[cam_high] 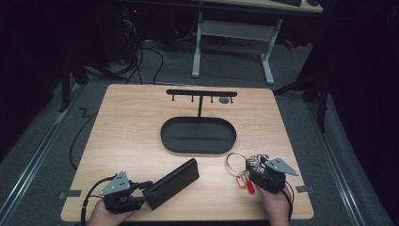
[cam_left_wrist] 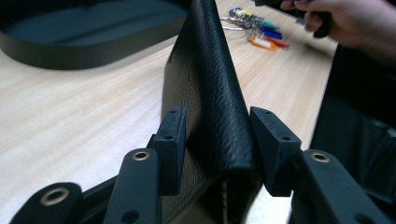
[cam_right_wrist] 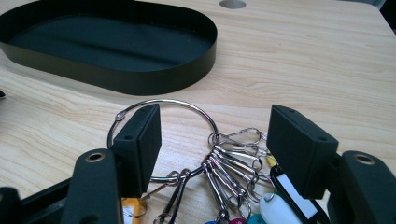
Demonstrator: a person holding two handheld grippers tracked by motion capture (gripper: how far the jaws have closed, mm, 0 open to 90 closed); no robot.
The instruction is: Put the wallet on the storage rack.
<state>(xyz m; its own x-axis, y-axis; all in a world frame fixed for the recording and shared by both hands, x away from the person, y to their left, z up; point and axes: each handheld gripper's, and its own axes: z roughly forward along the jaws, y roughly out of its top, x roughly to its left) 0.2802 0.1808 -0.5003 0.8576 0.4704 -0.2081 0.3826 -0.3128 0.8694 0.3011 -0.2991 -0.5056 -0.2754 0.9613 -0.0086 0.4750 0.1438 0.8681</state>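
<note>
A black leather wallet (cam_high: 171, 182) rests on one long edge at the table's front left, angled toward the tray. My left gripper (cam_high: 145, 189) is shut on its near end; in the left gripper view both pads press the wallet (cam_left_wrist: 210, 70) between them (cam_left_wrist: 217, 135). At the front right lies a large steel key ring (cam_high: 234, 163) with several clips and coloured tags (cam_high: 244, 182). My right gripper (cam_high: 250, 168) stands open low over it. In the right gripper view the jaws straddle the bunch of clips (cam_right_wrist: 233, 158), with the left pad (cam_right_wrist: 140, 140) in front of the ring (cam_right_wrist: 163, 101).
A black oval tray (cam_high: 197, 151) sits mid-table, seen also as tray wall (cam_right_wrist: 140, 81) and tray rim (cam_left_wrist: 70, 51). A thin post rises from it to a hook bar (cam_high: 201, 92). A round cable hole (cam_high: 225, 100) lies behind. Bare wood surrounds the tray.
</note>
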